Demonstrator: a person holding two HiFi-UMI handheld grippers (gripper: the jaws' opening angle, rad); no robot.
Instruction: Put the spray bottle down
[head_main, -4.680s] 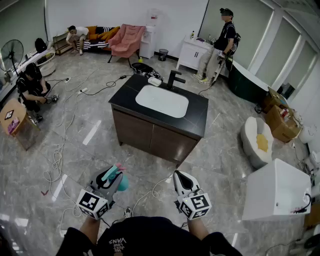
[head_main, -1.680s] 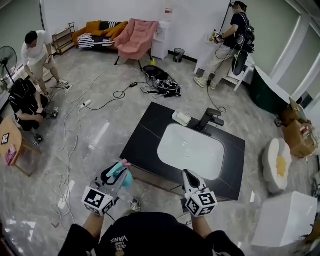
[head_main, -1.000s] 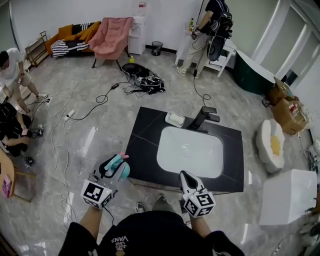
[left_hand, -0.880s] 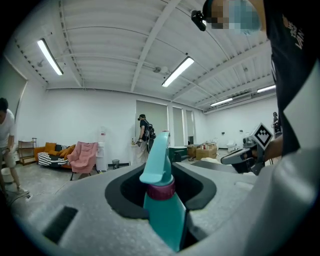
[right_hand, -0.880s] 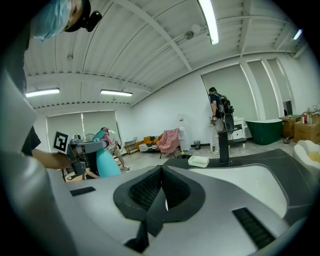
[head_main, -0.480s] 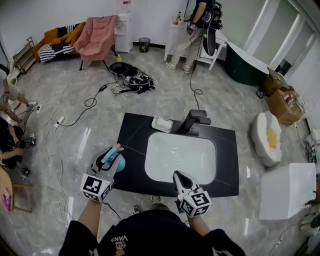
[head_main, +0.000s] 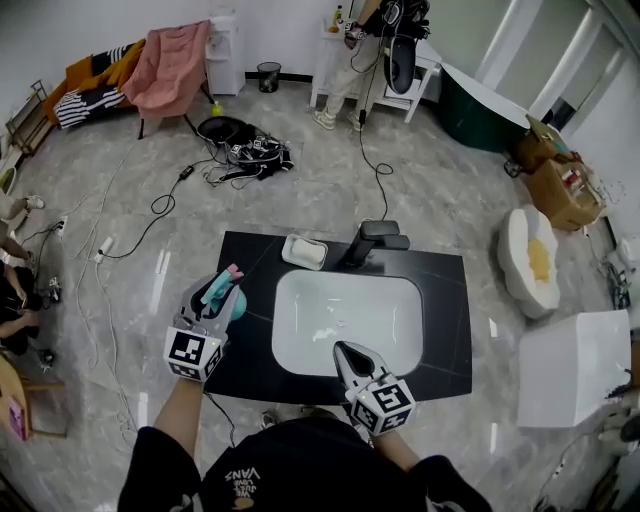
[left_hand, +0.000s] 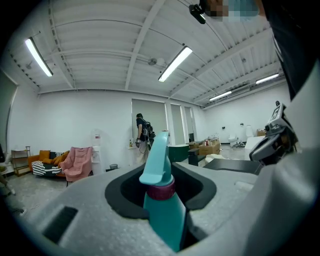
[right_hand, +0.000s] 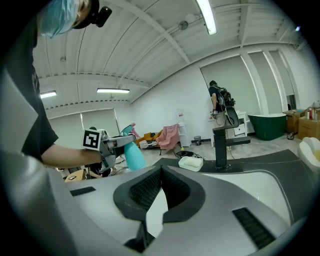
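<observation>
The left claw (head_main: 216, 292) is clamped on the teal spray bottle (left_hand: 163, 212), which stands upright between its jaws. The table's (head_main: 452, 300) left rim appears just below the claw. The right claw (head_main: 349, 356) is closed and empty. Released this close to the rim, the bottle could tip onto the floor, or topple into the sink (head_main: 345, 320) on the claw's right.

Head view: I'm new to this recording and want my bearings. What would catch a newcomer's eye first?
The black vanity counter with its white sink basin fills the middle of the view. At its left edge the left gripper is clamped on a teal spray bottle with a pink nozzle tip, held roughly upright. The right gripper hangs shut and empty over the counter's near edge.
</observation>
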